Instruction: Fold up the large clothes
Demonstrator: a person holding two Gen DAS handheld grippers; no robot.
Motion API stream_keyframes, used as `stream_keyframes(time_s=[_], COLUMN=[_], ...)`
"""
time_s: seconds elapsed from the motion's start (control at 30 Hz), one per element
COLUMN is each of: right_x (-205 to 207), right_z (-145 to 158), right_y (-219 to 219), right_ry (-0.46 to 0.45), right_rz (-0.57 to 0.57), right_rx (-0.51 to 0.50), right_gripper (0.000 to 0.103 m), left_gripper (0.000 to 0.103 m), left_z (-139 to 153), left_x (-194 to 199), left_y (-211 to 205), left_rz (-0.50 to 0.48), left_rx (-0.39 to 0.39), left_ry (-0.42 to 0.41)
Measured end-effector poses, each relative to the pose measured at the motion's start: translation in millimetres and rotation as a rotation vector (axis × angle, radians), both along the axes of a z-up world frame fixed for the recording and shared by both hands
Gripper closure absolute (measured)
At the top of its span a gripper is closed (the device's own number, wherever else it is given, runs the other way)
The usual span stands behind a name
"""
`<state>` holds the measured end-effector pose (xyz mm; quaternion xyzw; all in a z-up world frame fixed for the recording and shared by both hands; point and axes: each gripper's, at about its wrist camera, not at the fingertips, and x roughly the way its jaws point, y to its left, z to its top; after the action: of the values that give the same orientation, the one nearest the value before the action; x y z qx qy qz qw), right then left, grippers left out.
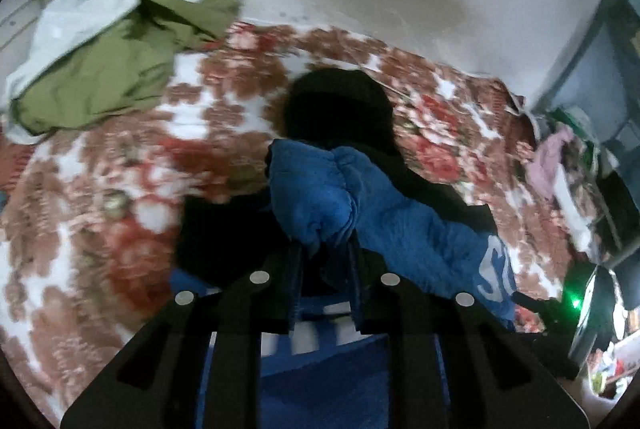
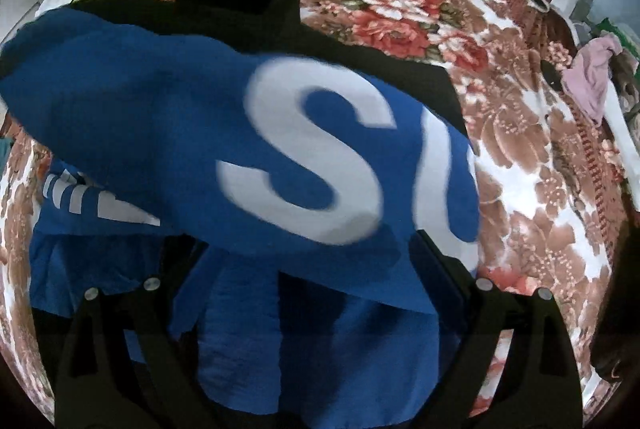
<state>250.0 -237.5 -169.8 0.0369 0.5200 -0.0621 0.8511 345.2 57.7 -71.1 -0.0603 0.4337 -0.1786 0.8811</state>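
Blue fleece fills most of what both hands see: a blue-and-black hoodie with big white letters lies spread across a bed under a floral blanket. No basket or box shows clearly; a heap of mixed things at the bed's far edge is too blurred to sort.

The left gripper has its jaws clenched on a bunched blue cuff, the fabric gathered into a knot right at the fingertips, with the sleeve trailing away toward the lettered part. The black hood lies beyond the cuff, flat on the blanket.

From the right gripper, the lettered sleeve hangs draped across the view, above the hoodie's blue body, and it covers the fingertips. The two fingers stand well apart at the frame's lower edge, but whether the jaws grip any cloth I cannot tell.

An olive garment sits on white cloth at the bed's far corner, well apart from the hoodie. A pink cloth lies at the other edge.
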Motion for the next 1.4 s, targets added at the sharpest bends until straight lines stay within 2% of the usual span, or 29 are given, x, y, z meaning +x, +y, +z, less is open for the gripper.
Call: stream_keyframes(time_s=[0.07, 0.23, 0.33, 0.4, 0.47, 0.5, 0.53, 0.6, 0.67, 0.73, 0.8, 0.83, 0.87, 0.93, 1.0, 1.1, 1.2, 1.27, 1.4], right_x=[4.1, 12.8, 14.7, 12.2, 4.9, -2.3, -6.2, -20.6, -27.2, -24.1, -10.4, 4.8, 20.1, 43.3, 69.7, 86.8, 88.0, 87.0, 85.8], right_z=[-6.1, -32.6, -42.8, -43.0, -36.8, -30.4, -26.3, -10.1, 9.7, 37.5, 53.6, 56.8, 54.6, 45.9, 25.8, -8.7, -36.8, -47.9, -58.3], right_y=[3.6, 7.8, 9.1, 9.2, 9.5, 8.7, 7.5, 4.4, 2.2, -4.6, -10.3, -12.3, -12.9, -14.8, -10.7, -11.2, -19.0, -24.7, -29.5], right_ry=[0.012, 0.075, 0.080, 0.074, 0.064, 0.061, 0.060, 0.062, 0.046, -0.020, -0.087, -0.112, -0.111, -0.107, -0.083, -0.020, 0.017, 0.016, -0.014], right_rz=[0.012, 0.037, 0.073, 0.090, 0.112, 0.117, 0.115, 0.102, 0.087, 0.044, 0.004, -0.021, -0.032, -0.045, -0.032, -0.010, 0.003, 0.014, 0.040], right_rx=[-0.002, 0.023, -0.002, 0.000, 0.010, 0.032, 0.050, 0.121, 0.151, 0.145, 0.095, 0.033, 0.003, -0.025, -0.081, -0.108, -0.121, -0.112, -0.107], right_gripper=[0.012, 0.011, 0.011, 0.011, 0.011, 0.011, 0.011, 0.007, 0.007, 0.005, 0.005, 0.005, 0.005, 0.005, 0.005, 0.005, 0.005, 0.005, 0.004], left_gripper=[0.085, 0.085, 0.084, 0.080, 0.056, 0.052, 0.033, 0.013, 0.011, 0.010, 0.008, 0.008, 0.008, 0.007, 0.007, 0.007, 0.007, 0.007, 0.007], left_z=[-16.1, -88.2, -117.2, -131.3, -136.4, -132.2, -126.8, -117.1, -105.8, -89.3, -62.5, -51.6, -38.5, -36.0, -51.0, -86.4, -118.4, -138.8, -158.0], left_x=[-0.4, -8.7, -9.9, -6.9, -6.8, -10.4, -15.1, -28.2, -41.6, -50.9, -55.4, -55.4, -51.7, -39.4, -24.8, -3.4, 13.6, 23.7, 22.9], left_y=[17.7, 47.1, 46.8, 45.4, 44.1, 44.0, 43.8, 44.7, 51.6, 55.4, 47.1, 37.5, 17.9, -14.0, -41.7, -66.1, -62.2, -54.0, -57.0], left_rz=[0.039, 0.116, 0.098, 0.095, 0.102, 0.107, 0.111, 0.121, 0.131, 0.153, 0.156, 0.141, 0.099, 0.043, 0.014, -0.026, -0.013, -0.023, -0.069], left_rx=[0.015, 0.052, 0.112, 0.138, 0.167, 0.183, 0.217, 0.307, 0.357, 0.374, 0.335, 0.305, 0.260, 0.218, 0.265, 0.336, 0.387, 0.389, 0.424], left_ry=[0.046, 0.163, 0.155, 0.174, 0.180, 0.169, 0.161, 0.120, 0.119, 0.100, 0.043, 0.013, -0.029, -0.056, -0.047, -0.041, 0.000, 0.046, 0.047])
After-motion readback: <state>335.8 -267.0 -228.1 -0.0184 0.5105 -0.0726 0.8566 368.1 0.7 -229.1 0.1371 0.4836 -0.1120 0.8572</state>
